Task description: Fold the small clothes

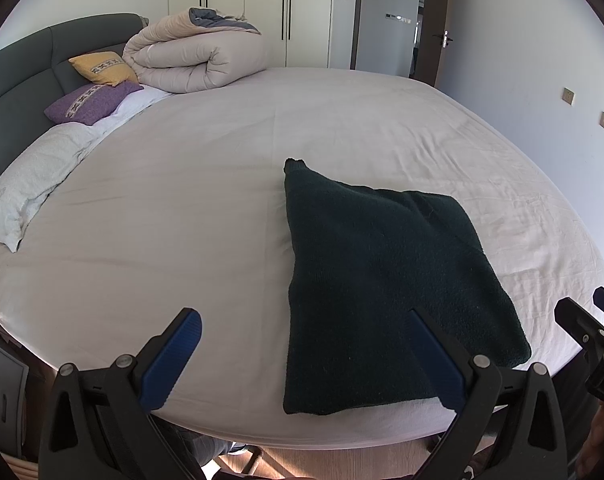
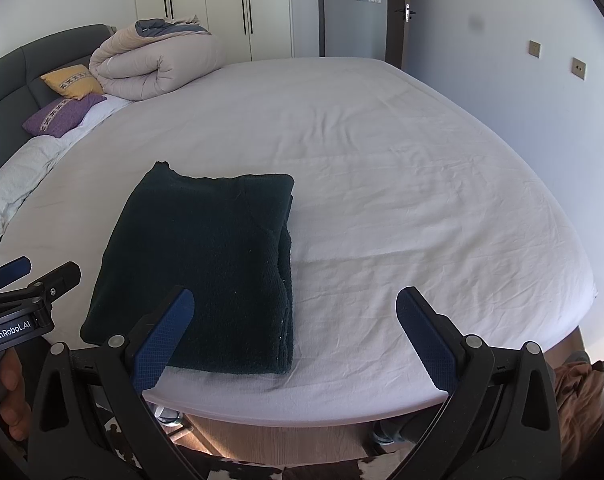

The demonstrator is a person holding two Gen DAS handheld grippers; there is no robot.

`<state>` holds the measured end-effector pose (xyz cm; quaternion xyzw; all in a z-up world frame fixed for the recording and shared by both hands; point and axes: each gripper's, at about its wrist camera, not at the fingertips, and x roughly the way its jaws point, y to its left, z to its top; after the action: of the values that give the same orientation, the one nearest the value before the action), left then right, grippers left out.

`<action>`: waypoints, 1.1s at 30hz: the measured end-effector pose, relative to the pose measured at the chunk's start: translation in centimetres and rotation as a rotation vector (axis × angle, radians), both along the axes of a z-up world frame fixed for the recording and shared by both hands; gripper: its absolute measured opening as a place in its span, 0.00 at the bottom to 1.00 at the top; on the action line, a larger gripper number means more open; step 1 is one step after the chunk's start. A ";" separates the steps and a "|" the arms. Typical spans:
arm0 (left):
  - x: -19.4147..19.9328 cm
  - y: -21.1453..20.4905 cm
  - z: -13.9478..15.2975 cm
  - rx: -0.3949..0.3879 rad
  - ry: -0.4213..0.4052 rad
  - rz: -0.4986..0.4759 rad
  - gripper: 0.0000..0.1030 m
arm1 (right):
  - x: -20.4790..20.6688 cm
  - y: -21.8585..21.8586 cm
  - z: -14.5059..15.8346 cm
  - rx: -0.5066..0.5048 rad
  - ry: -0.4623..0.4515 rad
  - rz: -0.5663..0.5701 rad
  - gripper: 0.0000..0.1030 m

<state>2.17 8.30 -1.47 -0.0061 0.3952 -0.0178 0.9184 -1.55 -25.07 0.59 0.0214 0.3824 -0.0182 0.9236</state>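
Note:
A dark green knitted garment (image 1: 386, 276) lies folded into a thick rectangle on the white bed sheet (image 1: 205, 184), near the bed's front edge. In the right wrist view the same garment (image 2: 209, 264) sits left of centre, its stacked layers showing along the right side. My left gripper (image 1: 306, 354) hovers open above the front edge, its right finger over the garment's near part, nothing held. My right gripper (image 2: 295, 332) is open too, its left finger over the garment's near right corner. Each gripper shows at the edge of the other's view: the right gripper (image 1: 594, 312), the left gripper (image 2: 17, 276).
A rolled beige duvet (image 1: 193, 56), a yellow cushion (image 1: 103, 68), a purple cushion (image 1: 89, 102) and a white pillow (image 1: 29, 184) lie by the grey headboard at the far left. Wardrobes (image 2: 209, 0) and a door stand behind. Brown cloth (image 2: 578, 392) lies on the floor at right.

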 end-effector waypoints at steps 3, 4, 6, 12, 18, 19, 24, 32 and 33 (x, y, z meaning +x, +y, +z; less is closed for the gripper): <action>0.0 0.0 0.0 0.001 0.000 0.000 1.00 | 0.0 0.0 -0.1 0.001 0.001 0.000 1.00; 0.0 0.0 0.0 0.000 0.001 0.000 1.00 | 0.1 -0.1 -0.2 0.002 0.001 0.001 1.00; 0.0 0.0 0.0 0.001 0.002 0.000 1.00 | 0.2 -0.1 -0.3 0.003 0.003 0.002 1.00; 0.1 0.0 -0.1 0.001 0.001 -0.001 1.00 | 0.2 -0.1 -0.3 0.003 0.002 0.002 1.00; 0.0 0.0 -0.1 0.001 0.001 -0.001 1.00 | 0.1 -0.1 -0.2 0.004 0.003 0.001 1.00; 0.0 0.0 -0.1 0.001 0.001 0.000 1.00 | 0.1 -0.1 -0.3 0.004 0.003 0.001 1.00; 0.0 0.0 -0.1 0.002 0.001 -0.001 1.00 | 0.1 -0.1 -0.4 0.005 0.004 0.002 1.00; 0.1 -0.1 -0.3 0.003 0.002 -0.004 1.00 | 0.1 -0.1 -0.3 0.005 0.004 0.001 1.00; 0.1 -0.1 -0.3 0.003 0.002 -0.004 1.00 | 0.1 -0.1 -0.3 0.005 0.004 0.001 1.00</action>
<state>2.23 8.24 -1.72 -0.0042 0.3962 -0.0189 0.9180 -1.41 -25.17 0.27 0.0235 0.3844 -0.0166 0.9227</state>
